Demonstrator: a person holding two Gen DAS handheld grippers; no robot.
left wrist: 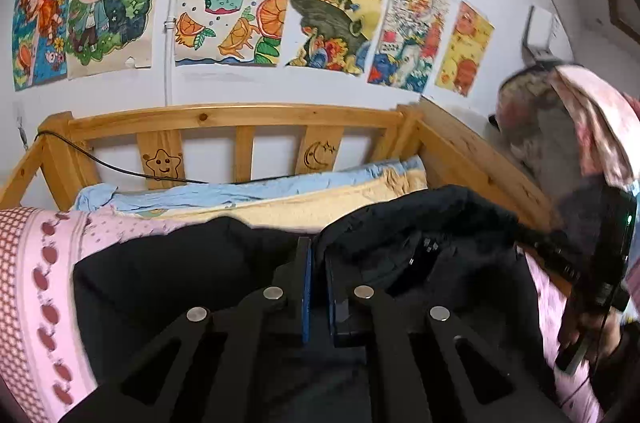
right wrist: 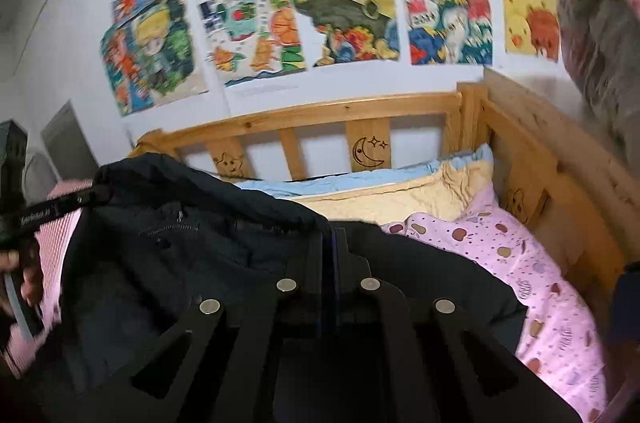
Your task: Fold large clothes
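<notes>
Lying across the near part of a wooden bed [left wrist: 240, 121], on a pink sheet [right wrist: 532, 263] printed with small apples: a large black jacket [left wrist: 168, 279], crumpled, its collar end bunched toward the right in the left wrist view.

Left gripper [left wrist: 318, 255]: fingers nearly pressed together, blue pads facing, only a narrow slit between them, with jacket cloth rising right at the tips. Cannot tell for sure whether cloth sits in the slit. Also seen from the right wrist view at the far left edge, as a dark bar [right wrist: 52, 213] above a hand [right wrist: 24, 275], touching the jacket's raised left corner.

Right gripper [right wrist: 334, 243]: fingers closed tight, pinching a fold of the jacket's upper edge, the cloth draped off both sides of the tips and lifted clear of the sheet there. From the left wrist view, the same tool visible at the right edge, dark and blurred [left wrist: 592, 255], reaching to the jacket's right end.

Beyond the jacket, toward the headboard: a yellow pillow [right wrist: 420, 195] with a light blue pillow [left wrist: 248, 193] behind it. Moon and star figures burned into the headboard slats. On the white wall above, rows of bright children's drawings [left wrist: 232, 3]. At the far right, a blurred pink and grey bundle of cloth [left wrist: 568, 127].
</notes>
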